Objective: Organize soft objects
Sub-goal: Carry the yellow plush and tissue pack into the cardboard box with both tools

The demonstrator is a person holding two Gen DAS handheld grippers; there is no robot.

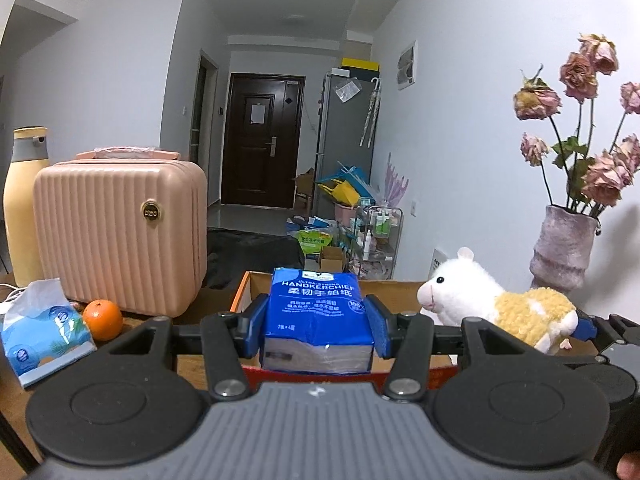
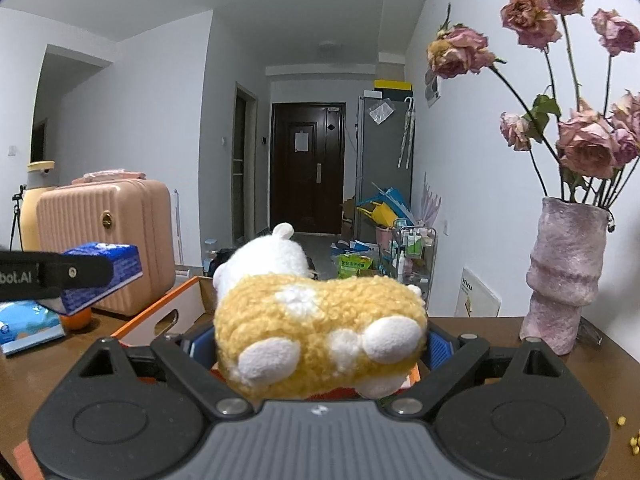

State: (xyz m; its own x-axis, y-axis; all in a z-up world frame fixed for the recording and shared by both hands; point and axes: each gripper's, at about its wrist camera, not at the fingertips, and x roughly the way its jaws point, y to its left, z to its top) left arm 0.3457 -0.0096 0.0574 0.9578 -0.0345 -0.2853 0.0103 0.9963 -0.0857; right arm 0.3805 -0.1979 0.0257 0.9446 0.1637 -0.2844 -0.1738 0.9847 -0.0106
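Note:
My left gripper (image 1: 318,326) is shut on a blue handkerchief tissue pack (image 1: 316,316) and holds it above the open cardboard box (image 1: 244,292). The pack also shows in the right wrist view (image 2: 102,276) at the left. My right gripper (image 2: 320,344) is shut on a yellow and white plush hamster (image 2: 316,328), held above the box's orange-edged wall (image 2: 168,312). The hamster shows in the left wrist view (image 1: 496,304) at the right, above the box's right part.
A pink ribbed case (image 1: 116,236), a yellow bottle (image 1: 24,208), an orange (image 1: 103,319) and a blue soft tissue pack (image 1: 40,328) stand on the left of the brown table (image 2: 500,344). A pink vase with dried roses (image 2: 564,276) stands at the right.

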